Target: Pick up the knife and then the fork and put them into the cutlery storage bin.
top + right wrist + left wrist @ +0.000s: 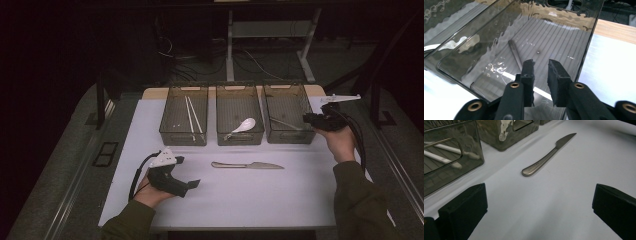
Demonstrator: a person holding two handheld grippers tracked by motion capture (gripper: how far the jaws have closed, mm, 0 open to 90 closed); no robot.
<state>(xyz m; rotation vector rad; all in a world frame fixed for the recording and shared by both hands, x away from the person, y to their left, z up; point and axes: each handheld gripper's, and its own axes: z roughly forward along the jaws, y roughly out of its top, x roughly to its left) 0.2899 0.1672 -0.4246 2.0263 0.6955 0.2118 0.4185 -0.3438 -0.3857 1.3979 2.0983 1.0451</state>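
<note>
A metal table knife [247,165] [546,157] lies flat on the white mat, blade to the right in the high view. My left gripper [187,172] [540,207] rests low on the mat just left of the knife, jaws wide open and empty. My right gripper [312,119] [541,71] hovers over the right-hand clear bin [292,137] [589,37], jaws slightly apart with nothing between them. A slim metal utensil [284,122] [514,52] lies on that bin's ribbed floor, its near end hidden behind one jaw.
Three clear bins stand in a row at the back of the mat. The left bin [183,136] [474,152] holds white chopsticks [192,117]. The middle bin [240,139] holds a white spoon [245,125]. Table edges and dark floor surround the mat.
</note>
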